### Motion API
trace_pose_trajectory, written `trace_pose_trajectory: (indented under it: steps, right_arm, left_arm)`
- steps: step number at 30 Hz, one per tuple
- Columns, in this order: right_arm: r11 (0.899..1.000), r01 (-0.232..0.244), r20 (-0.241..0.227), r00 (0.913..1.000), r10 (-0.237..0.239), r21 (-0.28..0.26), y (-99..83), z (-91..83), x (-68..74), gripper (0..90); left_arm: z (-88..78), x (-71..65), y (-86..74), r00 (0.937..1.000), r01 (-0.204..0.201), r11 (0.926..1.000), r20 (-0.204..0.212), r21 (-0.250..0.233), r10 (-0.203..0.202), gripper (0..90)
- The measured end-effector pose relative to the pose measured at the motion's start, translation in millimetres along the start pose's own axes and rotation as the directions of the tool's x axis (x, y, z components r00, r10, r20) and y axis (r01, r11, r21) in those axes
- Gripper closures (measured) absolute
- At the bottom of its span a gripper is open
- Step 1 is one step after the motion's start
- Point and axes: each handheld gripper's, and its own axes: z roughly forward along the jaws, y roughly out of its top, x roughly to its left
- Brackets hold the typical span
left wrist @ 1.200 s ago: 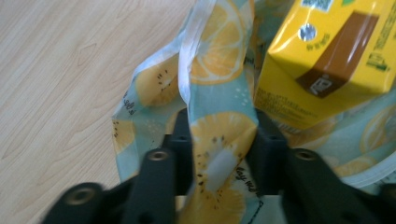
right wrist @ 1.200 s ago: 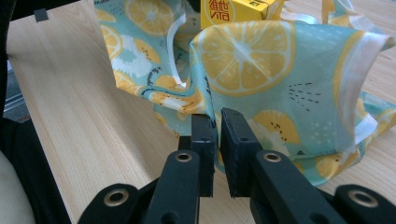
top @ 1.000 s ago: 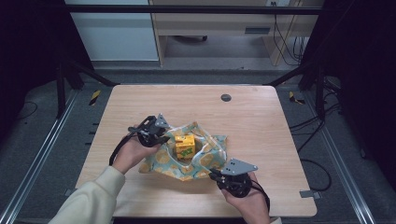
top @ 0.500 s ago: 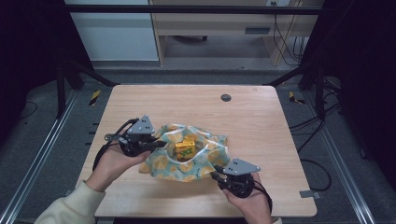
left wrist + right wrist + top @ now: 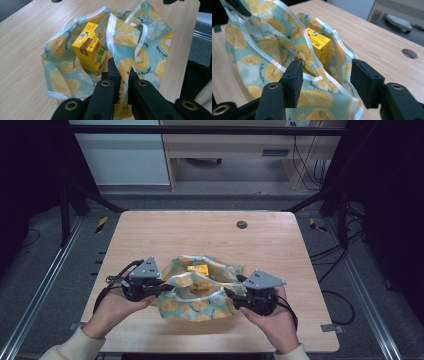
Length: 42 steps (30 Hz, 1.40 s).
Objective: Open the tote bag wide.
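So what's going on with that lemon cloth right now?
Left gripper shut on lemon cloth. Right gripper jaws just opening, cloth between. Juice carton upright inside. Nothing obstructing.

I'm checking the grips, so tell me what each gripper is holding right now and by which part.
The left gripper pinches the lemon-print cloth at its white-trimmed edge. The right gripper holds nothing.

Count on my table (image 5: 150, 240): one lemon-print cloth (image 5: 200, 302), one yellow drink carton (image 5: 196, 269) standing on it. I hold two grippers, one per hand: my left gripper (image 5: 162, 289) and my right gripper (image 5: 231, 296), each with two black jaws, one grey three-cornered plate on top and one trailing cable. One round hole (image 5: 242, 224) sits in the tabletop. Two hands of mine are in view. One table in all.
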Motion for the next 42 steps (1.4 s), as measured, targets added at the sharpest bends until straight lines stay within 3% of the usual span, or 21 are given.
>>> trace_pose_trajectory:
  steps: [3, 6, 10, 16, 17, 18, 19, 21, 23, 26, 30, 31, 33, 34, 38, 42]
  right_arm:
    - [0.999, 0.021, -0.025, 0.9995, -0.020, 0.028, 4.1, 13.1, -1.0, 41.4]
    - [0.994, 0.060, -0.069, 0.9962, -0.054, 0.090, 5.1, 41.3, -1.7, 40.2]
    - [0.989, 0.036, -0.055, 0.9981, -0.029, 0.144, -3.2, 54.9, -7.7, 42.1]
    - [0.984, 0.031, -0.053, 0.9983, -0.021, 0.178, -26.2, 52.9, -4.6, 43.6]
    - [0.982, 0.023, -0.054, 0.9985, -0.013, 0.185, -30.7, 53.2, -4.1, 43.8]
    - [0.980, 0.022, -0.055, 0.9984, -0.011, 0.197, -34.9, 53.5, -4.2, 44.0]
    - [0.978, 0.018, -0.055, 0.9985, -0.006, 0.206, -38.7, 54.3, -3.9, 44.2]
    - [0.976, 0.016, -0.056, 0.9984, -0.004, 0.216, -41.6, 54.9, -3.9, 44.3]
    - [0.975, 0.016, -0.056, 0.9984, -0.003, 0.221, -42.5, 55.1, -4.6, 44.1]
    - [0.978, 0.024, -0.045, 0.9989, -0.014, 0.208, -34.2, 53.1, -7.8, 43.8]
    - [0.980, 0.029, -0.033, 0.9992, -0.023, 0.196, -23.8, 51.7, -12.1, 43.2]
    - [0.981, 0.035, -0.027, 0.9992, -0.030, 0.191, -17.0, 51.2, -14.7, 42.6]
    - [0.981, 0.036, -0.024, 0.9992, -0.032, 0.191, -13.7, 50.9, -15.8, 42.4]
    - [0.982, 0.038, -0.018, 0.9992, -0.036, 0.184, -7.4, 50.9, -18.7, 42.0]
    - [0.983, 0.035, -0.007, 0.9994, -0.034, 0.182, 0.7, 53.0, -23.8, 40.8]
    - [0.984, 0.025, -0.004, 0.9997, -0.025, 0.177, 5.0, 55.8, -27.1, 40.1]
  left_arm:
    - [2.4, -0.3, -2.3, 0.9999, 0.011, 0.9999, 0.008, -0.002, -0.011, 89.1]
    - [2.5, -1.6, -4.5, 1.0000, 0.001, 1.0000, 0.010, 0.008, -0.001, 89.1]
    - [4.9, -3.6, -21.3, 0.9995, 0.012, 0.9996, 0.029, 0.027, -0.013, 89.1]
    - [19.4, -9.7, -47.5, 0.9975, 0.018, 0.9964, 0.066, 0.083, -0.024, 88.8]
    - [27.7, -11.8, -57.0, 0.9971, 0.010, 0.9933, 0.074, 0.115, -0.018, 88.8]
    - [27.7, -11.8, -57.0, 0.9971, 0.010, 0.9933, 0.074, 0.115, -0.018, 88.7]
    - [35.4, -13.5, -65.0, 0.9971, -0.012, 0.9863, 0.076, 0.165, 0.000, 88.6]
    - [39.6, -14.6, -69.0, 0.9966, -0.017, 0.9834, 0.082, 0.181, 0.003, 88.2]
    - [50.7, -18.5, -78.3, 0.9969, -0.046, 0.9708, 0.073, 0.235, 0.030, 84.7]
    - [53.8, -19.8, -81.3, 0.9975, -0.051, 0.9678, 0.061, 0.246, 0.037, 77.0]
    - [49.9, -20.3, -78.5, 0.9986, -0.053, 0.9735, 0.011, 0.223, 0.052, 63.7]
    - [45.1, -20.3, -73.9, 0.9989, -0.043, 0.9792, -0.009, 0.198, 0.046, 52.0]
    - [42.0, -19.7, -71.2, 0.9987, -0.045, 0.9806, -0.016, 0.191, 0.049, 47.1]
    - [38.8, -19.8, -67.9, 0.9990, -0.034, 0.9849, -0.025, 0.170, 0.038, 38.7]
    - [30.0, -22.9, -52.5, 0.9991, -0.020, 0.9953, -0.036, 0.095, 0.024, 29.9]
    - [32.4, -23.7, -44.5, 0.9987, -0.036, 0.9953, -0.032, 0.090, 0.039, 26.7]
